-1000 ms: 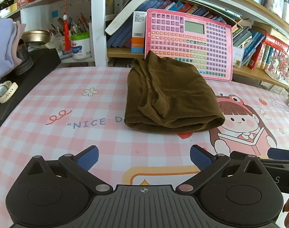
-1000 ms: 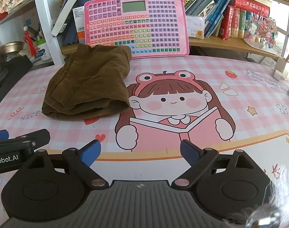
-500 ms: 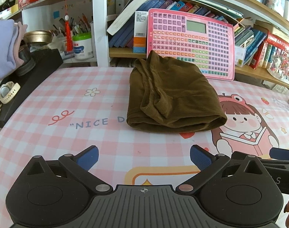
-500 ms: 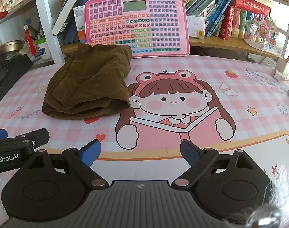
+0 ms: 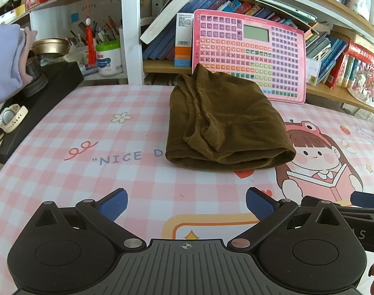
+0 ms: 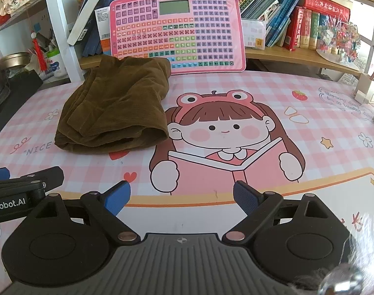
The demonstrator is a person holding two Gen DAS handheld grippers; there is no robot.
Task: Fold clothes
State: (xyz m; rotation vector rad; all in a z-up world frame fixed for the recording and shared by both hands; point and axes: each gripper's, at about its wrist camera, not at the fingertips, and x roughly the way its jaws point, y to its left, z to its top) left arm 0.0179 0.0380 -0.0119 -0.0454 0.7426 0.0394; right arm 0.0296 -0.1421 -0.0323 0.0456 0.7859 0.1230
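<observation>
At the far left edge a black tray [image 5: 39, 98] holds a white watch [image 5: 11, 119], with a lilac cloth [image 5: 3, 61] heaped above it. My left gripper [image 5: 186, 202] hangs low over the pink checked mat [image 5: 64, 172], its blue pads [image 5: 114, 202] spread wide with nothing between them. Ahead of it and a little to the right lies the brown garment [image 5: 223, 125], folded into a thick wad on the mat, covering the end of the words "NICE D". Its far end rests against the foot of the pink keyboard toy [image 5: 250, 56], which leans on the bookshelf [image 5: 334, 93]. Right of the garment is the printed cartoon girl [image 6: 223, 132], whose hair its fold just reaches. My right gripper [image 6: 182, 200] hangs over the girl's open book, jaws likewise wide apart and empty, well short of the garment [image 6: 115, 108], which sits to its upper left. My left gripper's side shows at that view's left edge.
</observation>
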